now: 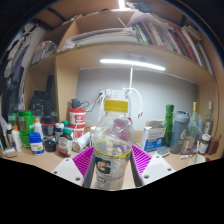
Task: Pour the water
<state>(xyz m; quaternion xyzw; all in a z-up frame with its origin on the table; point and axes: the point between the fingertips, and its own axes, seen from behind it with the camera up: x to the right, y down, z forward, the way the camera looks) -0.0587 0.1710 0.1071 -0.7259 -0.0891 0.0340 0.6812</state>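
A bottle (115,140) stands between the jaws; cluttered containers (40,135) flank it; shelves (140,45) above.

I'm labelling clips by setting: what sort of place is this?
Probably a lab or workshop bench. Many small bottles crowd the counter, a shelf above holds books, and the gripper has its jaws around a clear bottle.
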